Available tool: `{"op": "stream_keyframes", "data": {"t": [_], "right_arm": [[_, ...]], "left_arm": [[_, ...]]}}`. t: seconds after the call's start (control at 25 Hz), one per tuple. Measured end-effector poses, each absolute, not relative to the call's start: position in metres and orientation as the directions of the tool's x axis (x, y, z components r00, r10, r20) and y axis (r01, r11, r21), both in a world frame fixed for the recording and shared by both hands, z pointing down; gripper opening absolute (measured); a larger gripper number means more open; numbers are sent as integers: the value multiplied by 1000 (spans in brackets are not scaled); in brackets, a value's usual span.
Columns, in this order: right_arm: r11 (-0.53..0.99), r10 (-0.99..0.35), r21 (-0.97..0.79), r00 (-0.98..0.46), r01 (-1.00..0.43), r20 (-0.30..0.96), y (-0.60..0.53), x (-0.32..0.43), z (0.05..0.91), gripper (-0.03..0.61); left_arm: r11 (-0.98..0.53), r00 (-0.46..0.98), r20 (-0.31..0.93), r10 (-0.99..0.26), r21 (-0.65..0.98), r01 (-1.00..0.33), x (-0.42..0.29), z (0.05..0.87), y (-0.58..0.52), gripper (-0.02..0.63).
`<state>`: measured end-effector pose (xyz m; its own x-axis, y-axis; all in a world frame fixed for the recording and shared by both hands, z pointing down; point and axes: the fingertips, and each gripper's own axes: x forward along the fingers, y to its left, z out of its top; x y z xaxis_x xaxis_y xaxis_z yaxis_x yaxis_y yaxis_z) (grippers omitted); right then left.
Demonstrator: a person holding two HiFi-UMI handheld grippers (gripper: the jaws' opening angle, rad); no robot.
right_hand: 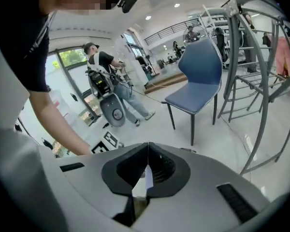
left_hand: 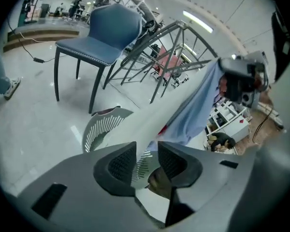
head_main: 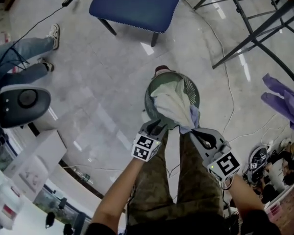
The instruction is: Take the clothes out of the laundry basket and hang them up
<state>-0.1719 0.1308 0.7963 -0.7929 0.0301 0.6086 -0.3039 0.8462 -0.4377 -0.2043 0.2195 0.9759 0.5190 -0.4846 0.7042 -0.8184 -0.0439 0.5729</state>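
Observation:
A round grey-green laundry basket (head_main: 192,88) stands on the floor in front of my legs; in the left gripper view the basket (left_hand: 102,125) shows its slotted wall. A cream and pale-blue garment (head_main: 172,105) is pulled up out of it toward both grippers. My left gripper (head_main: 156,127) hangs over the basket's near rim. In its own view the left gripper (left_hand: 147,147) has its jaws apart, and the garment (left_hand: 183,115) runs loosely through the gap. My right gripper (head_main: 194,131) is shut on the garment's blue edge; in its own view the right gripper (right_hand: 148,146) pinches a white sliver of cloth (right_hand: 148,177).
A blue chair (head_main: 137,4) stands beyond the basket. A black metal drying rack (head_main: 255,28) rises at the far right, with purple clothes (head_main: 281,99) hanging at its side. A person in jeans (head_main: 19,58) and a grey device (head_main: 22,104) are on the left. Cables trail over the floor.

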Motion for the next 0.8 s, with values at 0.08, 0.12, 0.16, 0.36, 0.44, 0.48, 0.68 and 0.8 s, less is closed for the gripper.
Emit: {"op": "stream_keyframes", "data": {"t": [0.08,0.12,0.16,0.36,0.44,0.48,0.68,0.8], "right_arm": [[840,25,-451,-809,-302,588,130,-171,762,0],[838,25,-454,-810,-303,586,129,-168,748,0],[836,27,-456,-808,-304,588,127,-164,737,0],[848,-3,-424,-803,-318,596,118,-150,679,0],[841,-27,-423,-809,-336,588,114,-145,652,0],[834,-41,-428,-813,-348,582,111,-143,637,0],[818,-131,-415,-831,-398,540,99,-131,570,0],[784,-190,-426,-827,-452,529,94,-120,543,0]], "left_arm": [[-60,515,716,-471,557,-828,-198,978,216,153],[-70,509,723,-467,544,-836,-196,978,211,193],[-82,503,728,-465,531,-843,-195,978,205,214],[-227,511,735,-447,459,-859,-184,963,177,249],[-316,512,738,-439,407,-857,-178,954,164,249],[-355,510,742,-435,380,-854,-177,950,156,250],[-489,569,722,-393,360,-794,-166,939,110,249],[-516,628,680,-378,409,-753,-157,921,93,141]]}}
